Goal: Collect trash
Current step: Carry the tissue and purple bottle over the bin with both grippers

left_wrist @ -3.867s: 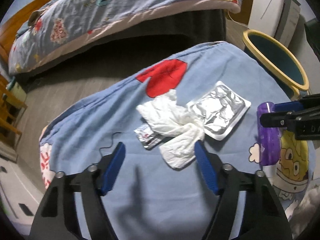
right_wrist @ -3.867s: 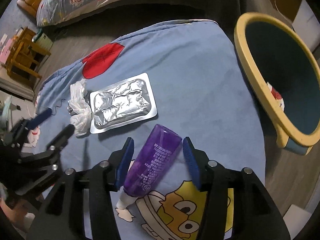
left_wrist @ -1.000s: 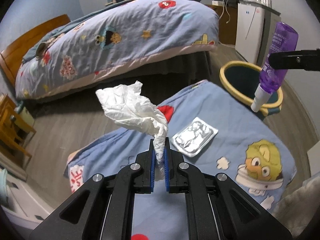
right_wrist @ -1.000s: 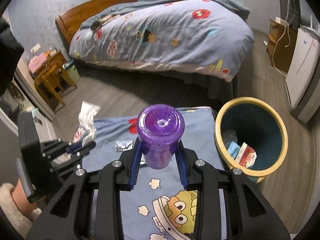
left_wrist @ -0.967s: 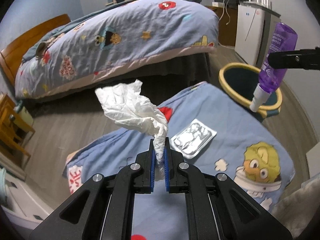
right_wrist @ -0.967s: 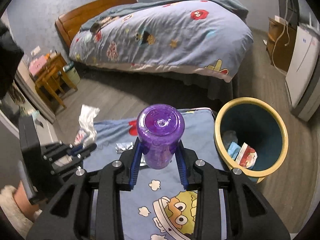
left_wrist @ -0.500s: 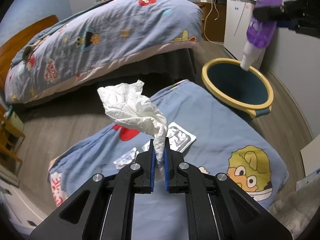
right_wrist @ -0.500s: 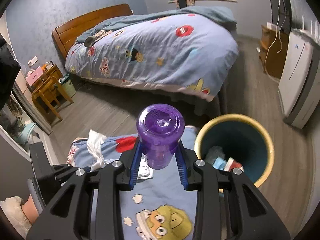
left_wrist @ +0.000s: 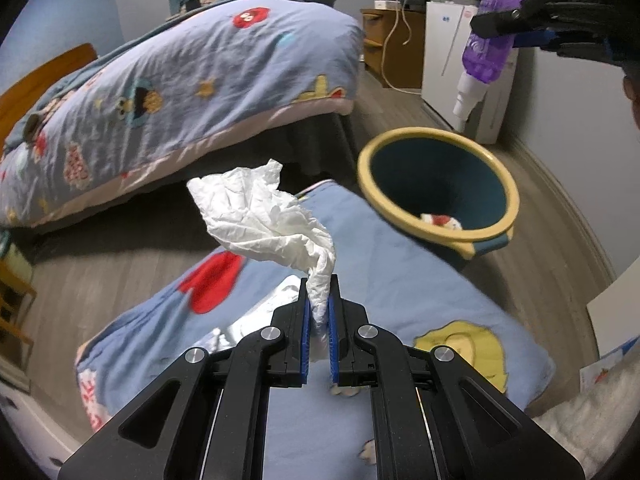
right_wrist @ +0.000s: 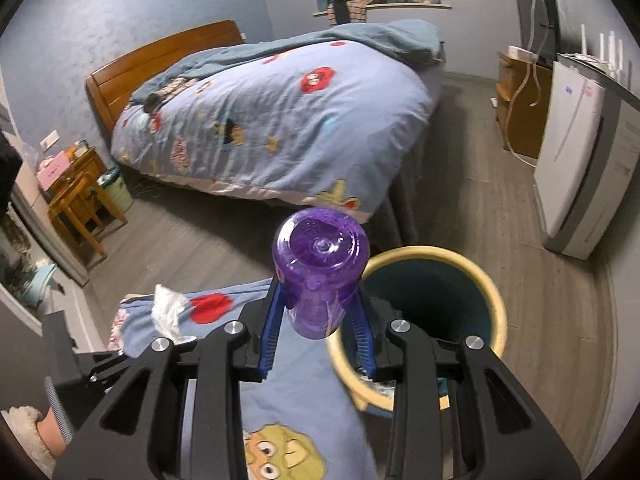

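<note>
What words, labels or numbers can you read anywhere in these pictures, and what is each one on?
No text here can be read with confidence.
Purple bottle: white print on its side, too blurred to read.
White appliance: small blue mark near its top, too small to read.
Blue blanket: red marks at its near corner, too blurred to read.

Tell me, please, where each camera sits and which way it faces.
Left wrist: on the left hand-held gripper, looking along its fingers past the pinched tissue to the bin.
Right wrist: on the right hand-held gripper, looking over the clamped purple bottle to the bed.
Shared: bin, bed, blanket.
</note>
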The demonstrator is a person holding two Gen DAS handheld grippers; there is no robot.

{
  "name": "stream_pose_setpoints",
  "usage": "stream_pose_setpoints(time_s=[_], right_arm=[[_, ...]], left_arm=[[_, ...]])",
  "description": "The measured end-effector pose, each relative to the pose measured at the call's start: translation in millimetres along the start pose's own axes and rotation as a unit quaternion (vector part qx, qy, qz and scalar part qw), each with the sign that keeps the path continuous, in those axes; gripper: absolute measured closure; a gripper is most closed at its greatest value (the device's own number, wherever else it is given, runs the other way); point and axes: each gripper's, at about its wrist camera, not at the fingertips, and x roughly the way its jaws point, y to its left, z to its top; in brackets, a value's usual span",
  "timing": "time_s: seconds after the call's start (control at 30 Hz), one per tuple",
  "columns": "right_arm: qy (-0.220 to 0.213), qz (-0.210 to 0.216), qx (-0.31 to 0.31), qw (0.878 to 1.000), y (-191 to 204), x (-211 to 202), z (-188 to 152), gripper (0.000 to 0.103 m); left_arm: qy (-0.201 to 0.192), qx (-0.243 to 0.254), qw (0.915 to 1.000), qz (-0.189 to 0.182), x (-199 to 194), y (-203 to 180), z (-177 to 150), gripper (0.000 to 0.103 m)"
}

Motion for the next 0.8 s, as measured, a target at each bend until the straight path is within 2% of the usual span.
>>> stream_pose_setpoints(time_s=[0.57, 0.8], right_arm=[[0.018, -0.082, 0.078, 0.993, -98, 13, -10, 0.071], [0.044, -0.088, 0.135, 0.986, -137, 32, -25, 0.071]], left_arm=[[-0.023, 0.026, 0.9968, -0.072, 10, -72, 54, 0.095], [-0.012, 0.063, 0.9943, -0.085, 35, -100, 64, 0.095]])
